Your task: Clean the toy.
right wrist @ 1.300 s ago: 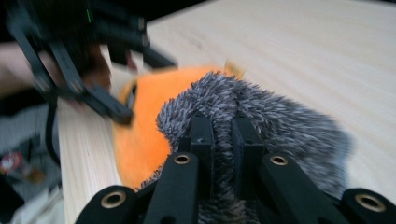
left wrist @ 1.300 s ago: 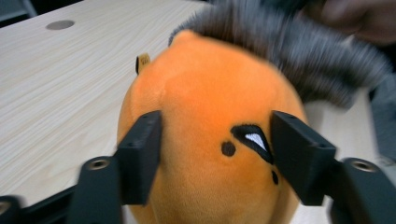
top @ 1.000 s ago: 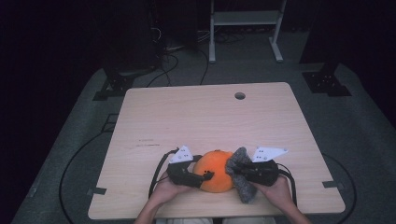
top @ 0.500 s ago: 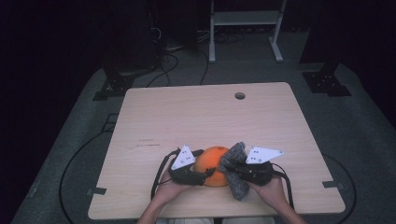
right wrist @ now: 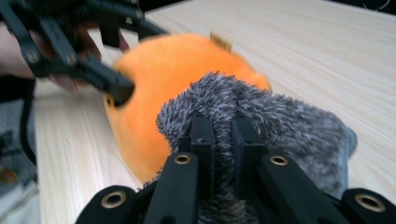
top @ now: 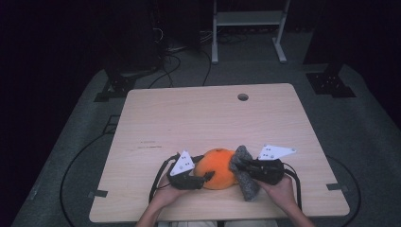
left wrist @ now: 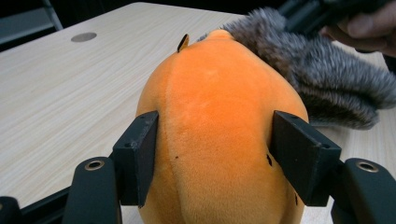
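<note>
At the near edge of the table (top: 156, 118), the left gripper (left wrist: 212, 158) has just been closing its jaws on the orange plush toy (top: 216, 169), both pads against its sides. The right gripper (right wrist: 223, 135) is clamped tight on the grey fuzzy cloth (top: 245, 171), which drapes against the toy's right flank. To wipe well, I'd judge the left grip should steady the toy without crushing it while the cloth sweeps in short strokes toward its far side.

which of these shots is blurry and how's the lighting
Right gripper view: the orange plush and the left gripper behind it are smeared, the grey fuzzy cloth sharper. Left gripper view: crisp, evenly lit. High view: table lit, surroundings dark.
</note>
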`<state>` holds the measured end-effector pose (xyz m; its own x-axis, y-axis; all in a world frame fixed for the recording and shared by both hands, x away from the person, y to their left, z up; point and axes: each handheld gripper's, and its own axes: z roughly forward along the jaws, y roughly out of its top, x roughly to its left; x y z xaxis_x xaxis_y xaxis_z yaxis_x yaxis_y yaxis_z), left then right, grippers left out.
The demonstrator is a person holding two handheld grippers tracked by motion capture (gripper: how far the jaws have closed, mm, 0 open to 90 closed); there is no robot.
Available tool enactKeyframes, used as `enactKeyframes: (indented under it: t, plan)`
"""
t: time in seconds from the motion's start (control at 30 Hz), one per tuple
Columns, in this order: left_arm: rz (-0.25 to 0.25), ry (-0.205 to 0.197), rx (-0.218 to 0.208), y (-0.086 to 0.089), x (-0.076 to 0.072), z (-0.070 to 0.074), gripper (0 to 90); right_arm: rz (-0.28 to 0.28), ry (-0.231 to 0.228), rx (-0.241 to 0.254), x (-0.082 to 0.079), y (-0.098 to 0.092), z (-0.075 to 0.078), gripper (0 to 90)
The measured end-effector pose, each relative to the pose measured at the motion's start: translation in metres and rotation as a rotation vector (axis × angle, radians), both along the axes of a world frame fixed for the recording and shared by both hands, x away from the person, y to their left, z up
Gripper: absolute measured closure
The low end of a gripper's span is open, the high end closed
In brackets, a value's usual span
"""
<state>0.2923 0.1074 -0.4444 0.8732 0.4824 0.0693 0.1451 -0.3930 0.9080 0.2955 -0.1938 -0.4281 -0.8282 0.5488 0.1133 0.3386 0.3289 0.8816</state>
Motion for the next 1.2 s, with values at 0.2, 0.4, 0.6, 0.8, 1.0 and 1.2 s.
enactKeyframes:
  t: [0.2,0.4,0.6,0.8,1.0,1.2]
  plan:
    - [-0.005,-0.005,-0.001,0.0,-0.001,0.0,34.1,-0.047,0.087,-0.031,0.009,-0.009,-0.014,80.8]
    - [-0.052,-0.095,0.05,-0.007,-0.011,0.002,34.3,-0.027,-0.002,0.033,0.0,-0.006,0.006,80.8]
    - [-0.054,-0.1,0.046,-0.007,-0.012,0.002,34.3,-0.049,0.059,0.031,0.008,-0.012,-0.004,80.8]
    - [-0.085,-0.144,0.063,-0.013,-0.017,0.002,34.8,-0.037,-0.03,0.031,-0.003,-0.013,0.016,80.7]
    - [-0.093,-0.155,0.074,-0.014,-0.019,0.002,35.3,-0.025,0.029,0.04,0.008,-0.008,0.009,80.6]
    - [-0.1,-0.162,0.071,-0.014,-0.019,0.002,35.2,-0.067,0.06,0.04,0.008,-0.026,0.003,80.6]
